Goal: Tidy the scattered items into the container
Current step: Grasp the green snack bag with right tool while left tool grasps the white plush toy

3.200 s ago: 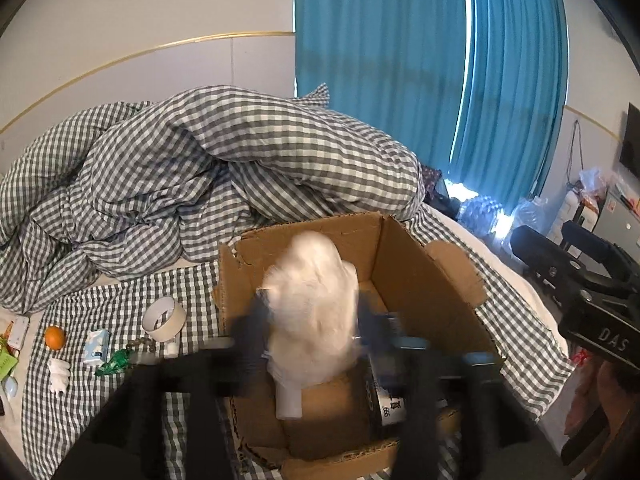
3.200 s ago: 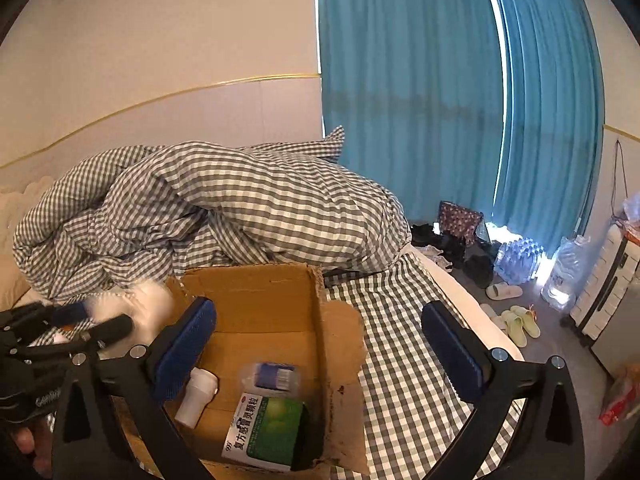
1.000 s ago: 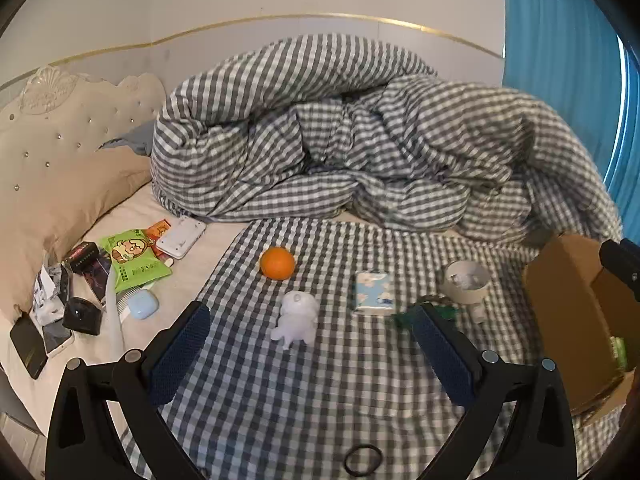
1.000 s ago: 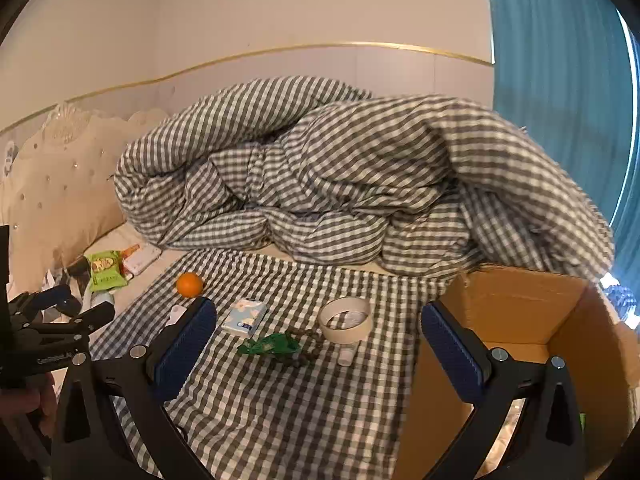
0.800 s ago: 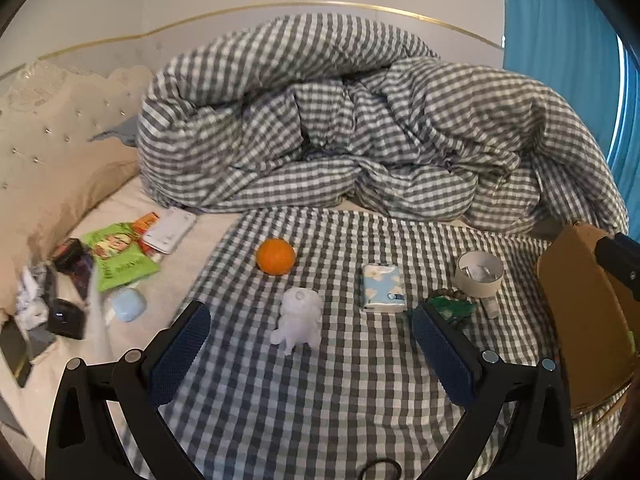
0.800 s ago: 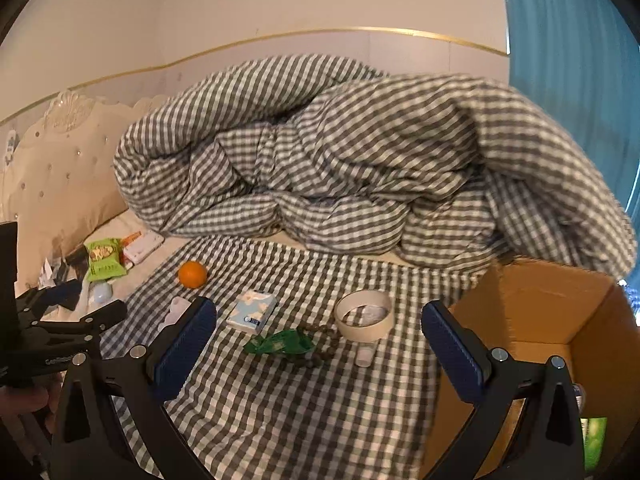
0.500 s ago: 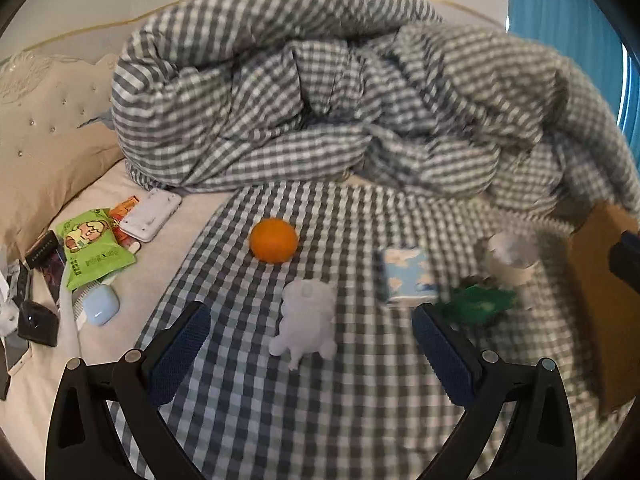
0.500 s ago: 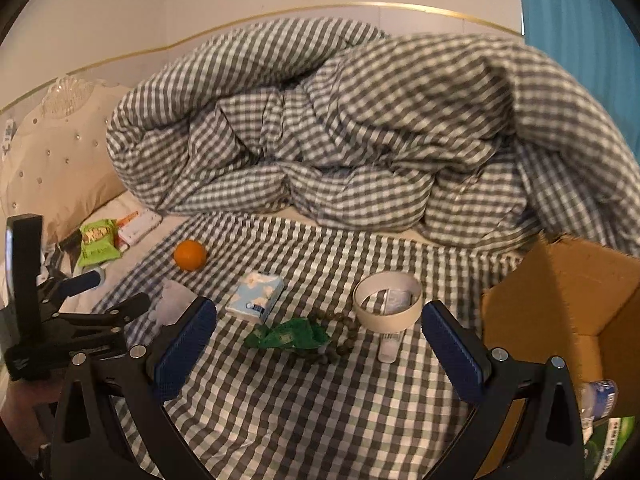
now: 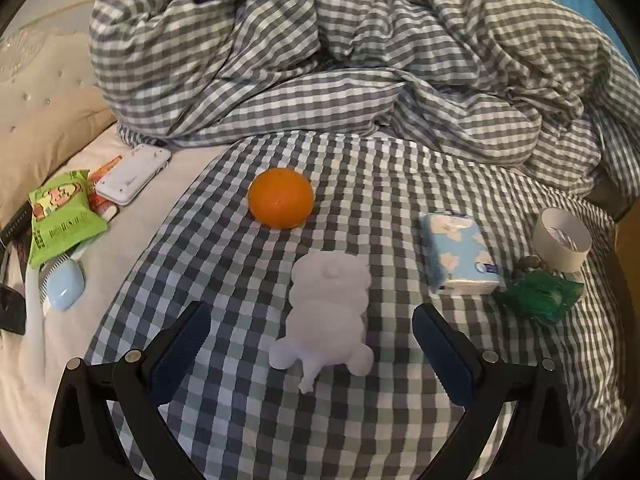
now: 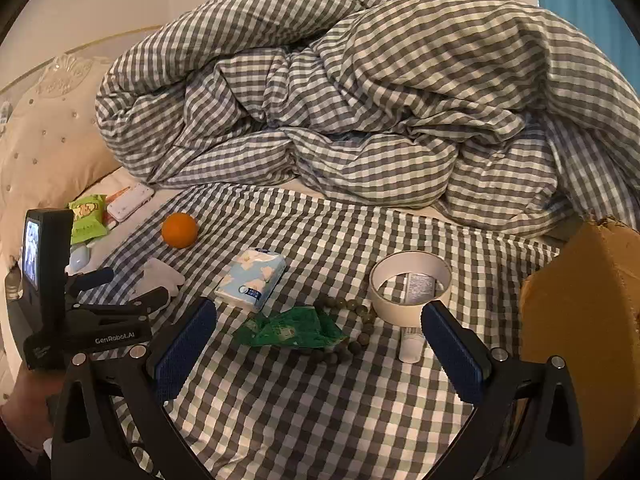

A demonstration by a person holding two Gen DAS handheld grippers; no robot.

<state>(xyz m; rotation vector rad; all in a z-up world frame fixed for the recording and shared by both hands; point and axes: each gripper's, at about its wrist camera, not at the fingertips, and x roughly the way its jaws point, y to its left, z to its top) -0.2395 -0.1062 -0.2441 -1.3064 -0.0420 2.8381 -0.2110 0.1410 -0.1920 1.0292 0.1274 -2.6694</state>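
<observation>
My left gripper [image 9: 316, 344] is open, its two blue pads either side of a white bear-shaped toy [image 9: 326, 312] lying on the checked sheet. An orange [image 9: 281, 203] lies just beyond it, a blue tissue pack [image 9: 460, 254], a green wrapper [image 9: 538, 294] and a tape roll [image 9: 562, 238] to the right. My right gripper [image 10: 318, 348] is open and empty above the green wrapper [image 10: 290, 330], beads [image 10: 348, 308] and tape roll [image 10: 410, 286]. The cardboard box [image 10: 580, 320] stands at the right edge. The left gripper also shows in the right wrist view [image 10: 124, 284], at the toy [image 10: 160, 276].
A bunched checked duvet [image 10: 360, 100] fills the back of the bed. A green snack bag [image 9: 60, 220], a white device [image 9: 134, 176] and a pale blue case [image 9: 64, 290] lie at the left by the pillow [image 9: 40, 132]. A small white tube [image 10: 410, 344] lies beside the tape roll.
The left gripper dropped a white item in the box, swung left and moved in on the white toy. The right gripper swung left from the box and lowered toward the wrapper and tape roll.
</observation>
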